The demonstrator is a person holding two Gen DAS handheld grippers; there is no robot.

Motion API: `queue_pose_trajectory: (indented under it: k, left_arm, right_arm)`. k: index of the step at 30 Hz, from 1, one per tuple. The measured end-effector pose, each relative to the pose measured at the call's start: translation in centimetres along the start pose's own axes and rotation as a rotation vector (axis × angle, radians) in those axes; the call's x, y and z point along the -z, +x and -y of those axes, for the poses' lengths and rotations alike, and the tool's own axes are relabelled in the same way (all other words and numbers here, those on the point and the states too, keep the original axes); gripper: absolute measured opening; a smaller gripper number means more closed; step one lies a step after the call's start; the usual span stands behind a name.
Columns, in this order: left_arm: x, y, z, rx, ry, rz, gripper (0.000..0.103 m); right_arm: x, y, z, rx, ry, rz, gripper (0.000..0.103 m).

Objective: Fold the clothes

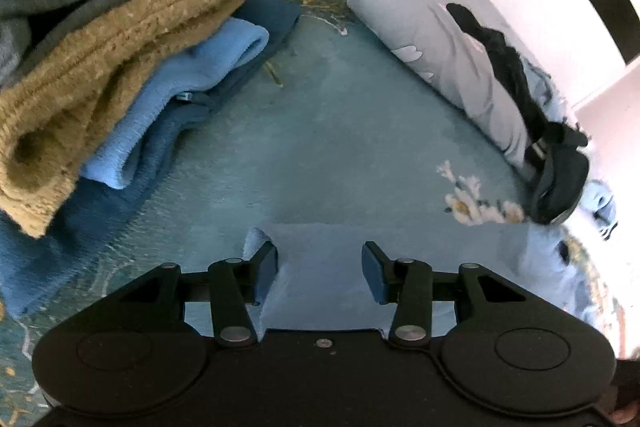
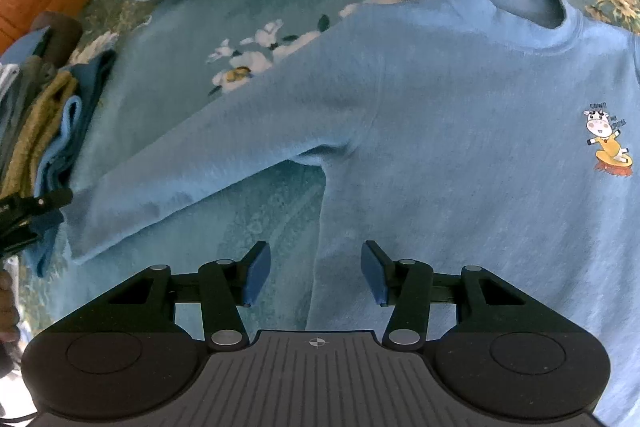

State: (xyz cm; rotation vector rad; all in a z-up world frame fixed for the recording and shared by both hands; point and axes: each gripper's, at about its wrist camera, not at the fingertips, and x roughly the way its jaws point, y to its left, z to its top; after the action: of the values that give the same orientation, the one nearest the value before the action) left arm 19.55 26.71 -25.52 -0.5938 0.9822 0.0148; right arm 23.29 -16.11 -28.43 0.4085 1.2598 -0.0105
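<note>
Holding my left fingers [image 1: 319, 273] apart over the cuff and my right fingers [image 2: 315, 273] apart at the side hem, grasping nothing, I could bunch the blue sweatshirt [image 2: 460, 115] lying flat on the flowery bed cover [image 2: 248, 11].

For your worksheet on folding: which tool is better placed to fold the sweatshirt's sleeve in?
Left, probably. The left tool sits open over the sleeve cuff, while the right tool hovers open at the sweatshirt side seam.

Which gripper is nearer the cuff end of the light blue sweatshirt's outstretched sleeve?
Left. The left gripper sits over the sleeve's cuff, jaws apart. The right gripper hovers at the side seam of the sweatshirt, below the armpit, farther from the cuff.
</note>
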Motion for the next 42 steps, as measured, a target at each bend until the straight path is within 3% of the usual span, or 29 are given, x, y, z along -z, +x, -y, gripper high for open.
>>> queue_pose_trajectory:
  k: [4, 7, 9, 11, 15, 18, 20, 23, 25, 27, 29, 35, 39, 42]
  left_arm:
    - [-0.3, 1.5, -0.9, -0.006, -0.033, -0.031, 0.043]
    - [-0.6, 2.4, -1.6, 0.021, -0.077, -0.036, 0.037]
    - [-0.9, 2.5, -1.5, 0.057, -0.088, -0.029, 0.008]
    - [-1.3, 2.4, -0.7, 0.021, -0.056, -0.005, 0.0]
    - [-2.6, 1.7, -0.7, -0.056, -0.099, 0.06, 0.0]
    - [-3.0, 2.0, -1.4, -0.108, -0.115, 0.033, 0.0]
    - [-2.6, 2.8, -1.3, -0.159, -0.065, -0.008, 0.0]
    - [-2.1, 2.6, -1.3, -0.157, -0.058, -0.008, 0.001]
    - [-1.9, 1.6, -1.4, -0.147, -0.076, 0.01, 0.004]
    - [-1.8, 0.2, -1.5, -0.14, -0.1, 0.032, 0.016]
    - [-1.4, -1.1, -1.5, -0.159, -0.113, 0.042, 0.021]
    - [2.2, -1.3, -3.9, -0.102, -0.352, -0.058, 0.022]
    - [4.4, -0.4, -4.9, -0.005, -0.567, -0.023, 0.022]
    - [5.1, 0.5, -5.1, 0.018, -0.655, 0.028, 0.022]
  right_arm:
    - [0.1, 0.2, 0.0, 0.002, 0.001, -0.006, 0.047]
    - [0.3, 0.4, -0.1, 0.005, 0.004, -0.01, 0.047]
    - [0.4, 0.4, -0.1, 0.007, 0.003, -0.012, 0.048]
    - [0.4, 0.6, -0.2, 0.009, 0.004, -0.013, 0.048]
    - [0.4, 0.6, -0.3, 0.009, 0.008, -0.011, 0.048]
    - [0.3, 0.8, -0.3, 0.009, 0.012, -0.01, 0.048]
    - [0.2, 0.9, -0.3, 0.01, 0.02, -0.012, 0.048]
    - [0.2, 0.9, -0.4, 0.006, 0.023, -0.009, 0.048]
    - [0.1, 0.9, -0.4, 0.003, 0.021, -0.008, 0.049]
    - [0.2, 1.0, -0.3, 0.004, 0.025, -0.011, 0.049]
    - [0.2, 1.1, -0.3, 0.006, 0.029, -0.014, 0.049]
    - [0.2, 1.3, -0.6, -0.005, 0.043, -0.016, 0.049]
    - [0.0, 1.5, -1.1, -0.014, 0.027, -0.017, 0.049]
    - [0.0, 1.6, -1.0, -0.011, 0.022, -0.019, 0.049]
